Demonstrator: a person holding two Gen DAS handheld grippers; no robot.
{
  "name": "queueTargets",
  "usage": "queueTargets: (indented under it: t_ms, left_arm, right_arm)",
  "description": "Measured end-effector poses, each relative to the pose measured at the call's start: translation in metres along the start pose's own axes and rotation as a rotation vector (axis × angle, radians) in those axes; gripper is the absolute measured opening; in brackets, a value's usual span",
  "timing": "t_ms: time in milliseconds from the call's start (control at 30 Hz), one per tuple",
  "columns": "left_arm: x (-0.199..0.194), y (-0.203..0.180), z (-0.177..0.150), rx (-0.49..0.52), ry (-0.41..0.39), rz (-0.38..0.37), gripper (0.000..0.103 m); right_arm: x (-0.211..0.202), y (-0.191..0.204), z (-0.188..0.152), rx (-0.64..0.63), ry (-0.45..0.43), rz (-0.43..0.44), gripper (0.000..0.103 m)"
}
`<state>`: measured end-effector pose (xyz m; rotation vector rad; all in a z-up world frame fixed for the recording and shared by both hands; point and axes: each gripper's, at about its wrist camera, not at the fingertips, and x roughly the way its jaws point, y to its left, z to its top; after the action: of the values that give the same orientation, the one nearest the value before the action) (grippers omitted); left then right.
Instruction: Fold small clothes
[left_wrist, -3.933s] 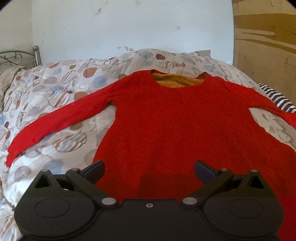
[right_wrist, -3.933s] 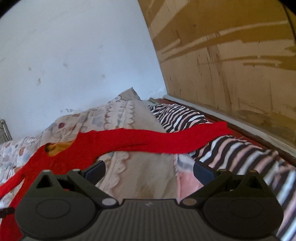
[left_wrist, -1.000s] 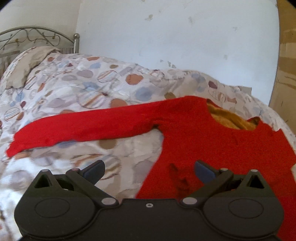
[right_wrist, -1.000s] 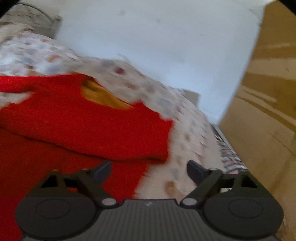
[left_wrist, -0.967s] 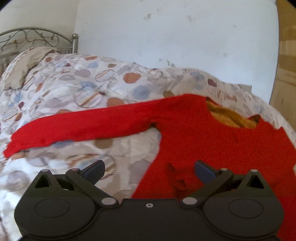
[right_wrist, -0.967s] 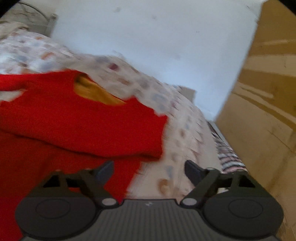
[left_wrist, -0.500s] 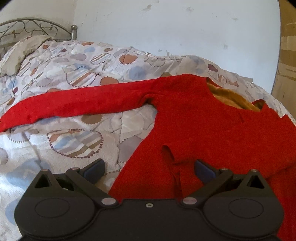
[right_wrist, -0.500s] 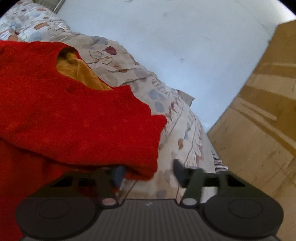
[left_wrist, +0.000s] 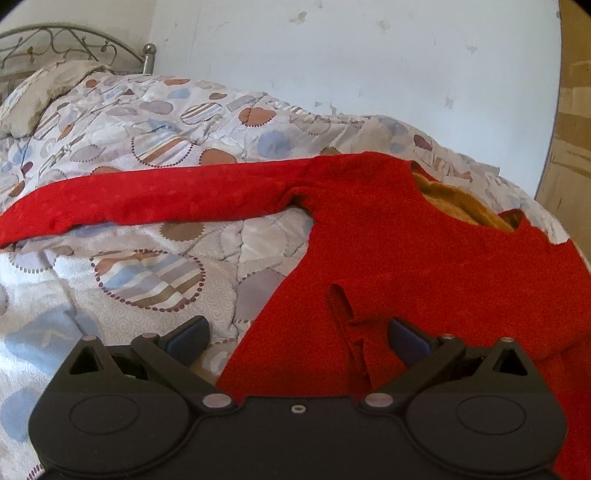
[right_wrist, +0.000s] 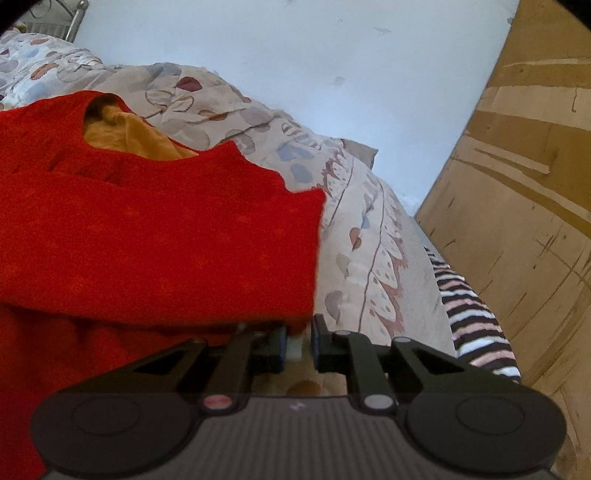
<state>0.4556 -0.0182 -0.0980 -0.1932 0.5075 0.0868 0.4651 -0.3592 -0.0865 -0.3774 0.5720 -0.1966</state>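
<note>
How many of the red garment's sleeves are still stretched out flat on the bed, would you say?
1: the outstretched sleeve lies across the quilt, leftward. The folded sleeve lies on the garment's body; its cuff sits at the right gripper.

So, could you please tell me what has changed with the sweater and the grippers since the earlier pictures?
The red sweater's right sleeve now lies folded across its body. The right gripper has just been closing, nearly shut at the fold's edge; a grip is unclear. The left sleeve stays outstretched, the left gripper open.

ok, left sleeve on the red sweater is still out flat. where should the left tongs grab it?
Take the sleeve at its cuff end, at the left edge of the left wrist view, coming in from the near side. It lies straight and flat on the quilt, so the open left tongs could probably carry the cuff across the body.
</note>
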Motion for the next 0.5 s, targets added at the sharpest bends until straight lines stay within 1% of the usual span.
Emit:
queueTargets:
  t_ms: [33,67,100,133,167,200,233,300,367,433,500]
  left_arm:
    - [-0.002,0.003,0.001,-0.015,0.001,-0.013,0.103]
    - [-0.004,0.007,0.004,-0.034,0.004,-0.028,0.103]
    - [-0.006,0.011,0.007,-0.052,0.017,-0.041,0.102]
    - [-0.010,0.015,0.010,-0.060,0.028,-0.047,0.102]
    - [-0.015,0.020,0.015,-0.065,0.033,-0.052,0.102]
    - [-0.022,0.027,0.019,-0.069,0.023,-0.056,0.102]
    - [-0.030,0.034,0.021,-0.069,0.012,-0.058,0.102]
    - [-0.042,0.053,0.028,-0.056,0.003,-0.048,0.102]
    - [-0.053,0.075,0.032,-0.060,-0.002,-0.019,0.102]
    - [-0.060,0.107,0.036,-0.090,-0.005,0.026,0.102]
    - [-0.063,0.140,0.039,-0.133,0.005,0.075,0.102]
  right_arm:
    - [-0.004,-0.003,-0.001,0.011,0.002,0.002,0.023]
    - [-0.011,-0.007,-0.002,0.029,0.005,0.015,0.032]
    - [-0.018,-0.010,-0.003,0.046,0.008,0.028,0.044]
    - [-0.025,-0.014,-0.004,0.058,0.012,0.038,0.051]
    - [-0.033,-0.018,-0.005,0.063,0.015,0.046,0.063]
    - [-0.043,-0.021,-0.006,0.065,0.018,0.052,0.074]
    - [-0.053,-0.023,-0.008,0.068,0.016,0.050,0.079]
    - [-0.077,-0.028,-0.009,0.090,0.008,0.048,0.102]
    - [-0.103,-0.032,-0.010,0.137,-0.007,0.075,0.103]
    - [-0.125,-0.034,-0.011,0.188,-0.023,0.131,0.103]
    - [-0.150,-0.032,-0.014,0.248,-0.059,0.194,0.103]
